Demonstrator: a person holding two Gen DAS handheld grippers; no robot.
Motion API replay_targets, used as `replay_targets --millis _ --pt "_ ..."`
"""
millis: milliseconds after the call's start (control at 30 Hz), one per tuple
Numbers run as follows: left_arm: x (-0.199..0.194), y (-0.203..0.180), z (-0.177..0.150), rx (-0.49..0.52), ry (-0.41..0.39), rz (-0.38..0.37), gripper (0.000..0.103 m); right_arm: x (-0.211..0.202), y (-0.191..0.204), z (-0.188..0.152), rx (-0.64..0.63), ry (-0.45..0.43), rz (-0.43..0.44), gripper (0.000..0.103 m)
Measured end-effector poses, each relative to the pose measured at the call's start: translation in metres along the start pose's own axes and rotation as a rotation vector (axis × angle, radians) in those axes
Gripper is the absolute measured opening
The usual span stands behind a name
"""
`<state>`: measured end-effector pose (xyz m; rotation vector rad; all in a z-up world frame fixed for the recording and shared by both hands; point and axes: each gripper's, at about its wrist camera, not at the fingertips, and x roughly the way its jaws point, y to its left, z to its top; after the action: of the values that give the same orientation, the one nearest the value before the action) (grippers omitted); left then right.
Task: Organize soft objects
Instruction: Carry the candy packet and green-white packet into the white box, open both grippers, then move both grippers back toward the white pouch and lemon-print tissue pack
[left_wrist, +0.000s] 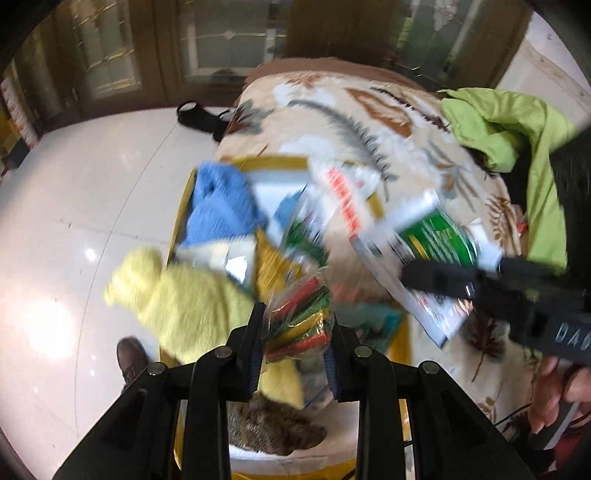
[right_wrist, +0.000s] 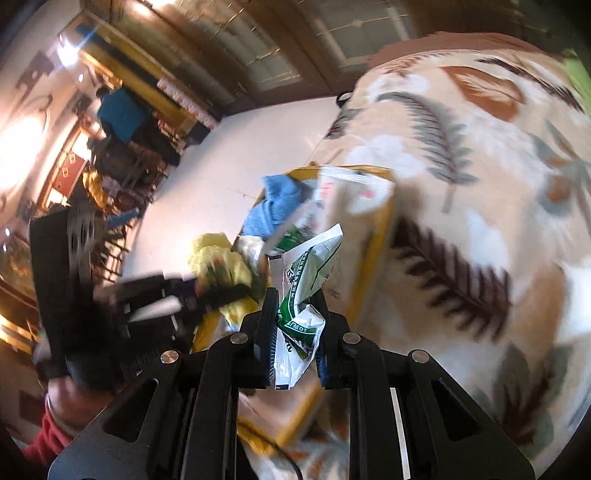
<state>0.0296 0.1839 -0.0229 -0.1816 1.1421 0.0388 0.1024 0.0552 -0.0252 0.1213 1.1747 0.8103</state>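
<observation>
My left gripper (left_wrist: 298, 322) is shut on a clear bag of red, green and yellow striped pads (left_wrist: 301, 314). It hangs over a yellow-rimmed box (left_wrist: 273, 160) holding a blue towel (left_wrist: 218, 203), a fluffy yellow cloth (left_wrist: 188, 299) and a brown furry item (left_wrist: 273, 428). My right gripper (right_wrist: 295, 299) is shut on a crumpled green and white packet (right_wrist: 308, 280). From the left wrist view that gripper (left_wrist: 417, 277) comes in from the right with the packet (left_wrist: 436, 243). The right wrist view shows the left gripper (right_wrist: 218, 293) blurred by the yellow cloth (right_wrist: 216, 254), above the box (right_wrist: 376, 258) and blue towel (right_wrist: 273, 210).
The box sits against a bed under a leaf-patterned blanket (left_wrist: 369, 122). A lime green jacket (left_wrist: 498, 125) lies on the bed's far right. White tiled floor (left_wrist: 92, 184) spreads to the left, with a black item (left_wrist: 195, 114) near the glazed doors. A shoe (left_wrist: 129, 356) stands by the box.
</observation>
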Motion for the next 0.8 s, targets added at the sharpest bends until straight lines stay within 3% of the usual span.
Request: replay_targets --millis 300,333,400,433,500,800 --pt "0.026 0.014 -0.025 -0.074 0.015 0.007 0.029 0.06 0.037 0.009 -0.141 0.104 -0.108 0.017" --pt "0.026 0.015 -0.026 -0.089 0.009 0.001 0.033 0.065 0.038 0.008 -0.143 0.124 -0.111 0.018" --pt "0.025 0.019 -0.029 -0.114 0.009 -0.015 0.05 0.07 0.037 0.009 -0.131 0.142 -0.131 0.025" --pt "0.024 0.021 -0.029 -0.128 0.008 -0.019 0.064 0.069 0.037 0.009 -0.125 0.141 -0.138 0.035" --pt "0.02 0.023 -0.031 -0.15 -0.011 -0.02 0.067 0.061 0.036 0.008 -0.114 0.116 -0.123 0.044" --pt "-0.011 0.005 -0.025 -0.124 -0.118 0.04 0.068 0.005 0.023 -0.004 -0.037 0.026 -0.07 0.044"
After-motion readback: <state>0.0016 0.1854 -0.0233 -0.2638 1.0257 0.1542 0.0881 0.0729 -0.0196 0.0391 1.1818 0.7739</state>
